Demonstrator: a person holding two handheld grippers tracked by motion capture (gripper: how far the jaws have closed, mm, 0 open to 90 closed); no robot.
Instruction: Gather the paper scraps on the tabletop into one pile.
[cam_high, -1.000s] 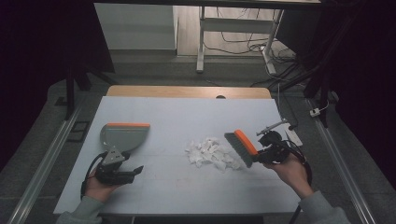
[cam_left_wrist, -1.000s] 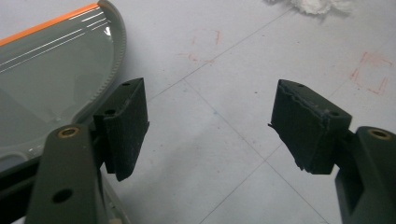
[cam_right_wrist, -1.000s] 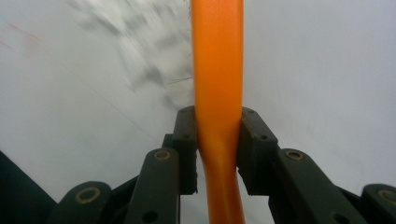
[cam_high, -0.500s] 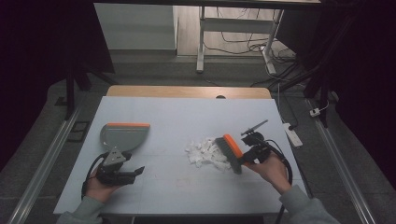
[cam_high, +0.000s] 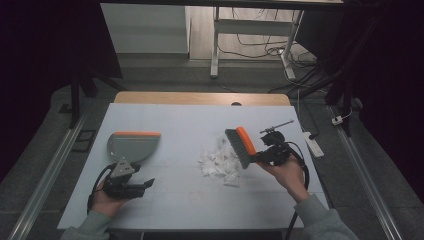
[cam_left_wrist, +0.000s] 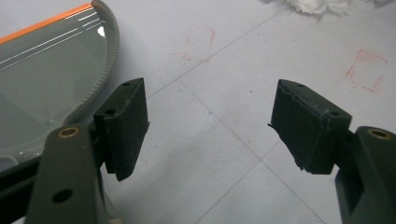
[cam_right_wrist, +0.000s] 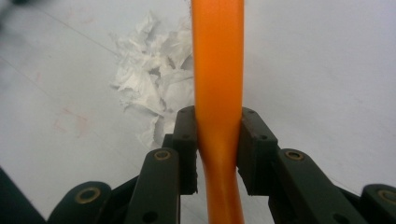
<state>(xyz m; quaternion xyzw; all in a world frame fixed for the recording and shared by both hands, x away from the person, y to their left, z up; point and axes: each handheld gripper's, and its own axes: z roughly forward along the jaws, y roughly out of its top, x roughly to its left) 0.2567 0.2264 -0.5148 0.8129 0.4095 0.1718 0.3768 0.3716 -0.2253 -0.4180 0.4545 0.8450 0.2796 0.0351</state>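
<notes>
A grey dustpan (cam_high: 131, 146) with an orange front lip lies on the white table (cam_high: 175, 120) at the left; its rim (cam_left_wrist: 56, 70) shows beside my left gripper (cam_left_wrist: 210, 126). That left gripper (cam_high: 131, 188) is open, with bare table between its jaws, just in front of the dustpan's handle. My right gripper (cam_high: 267, 154) is shut on the orange handle (cam_right_wrist: 218, 93) of a hand brush (cam_high: 241, 145), whose grey bristles hang at the right side of a heap of torn white paper scraps (cam_high: 220, 162). The same paper scraps (cam_right_wrist: 154, 84) lie left of the handle.
Faint red pen marks (cam_left_wrist: 369, 70) and thin grid lines cover the table top. A wooden strip (cam_high: 200, 98) runs along the table's far edge. A power strip (cam_high: 314, 145) lies off the right side, with metal rails on the floor on both sides.
My right gripper swung the brush left to the paper heap, then drew it back a little to the right and raised it. The left gripper and dustpan stayed put.
</notes>
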